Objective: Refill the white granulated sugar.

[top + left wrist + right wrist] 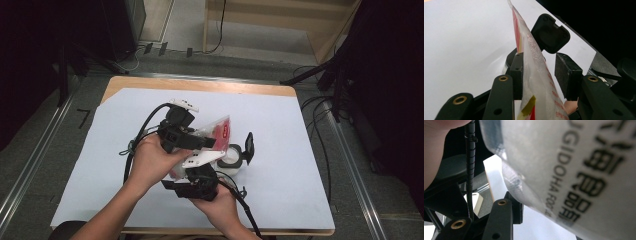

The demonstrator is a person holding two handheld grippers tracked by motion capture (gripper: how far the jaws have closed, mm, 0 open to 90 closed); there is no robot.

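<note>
The left hand-held gripper (541, 75) is standing partly open around the bag (534, 82), one pad touching it, above the tabletop (280, 130). The right hand-held gripper (200, 175) is seemingly pinching the bag's lower end.

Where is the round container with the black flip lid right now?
In the high view the container sits on the white table cover, right of centre, its lid open, just below the plastic pouch and right of the person's hands.

White-topped table (280, 130) on grey floor (45, 150) — dark surroundings.
</note>
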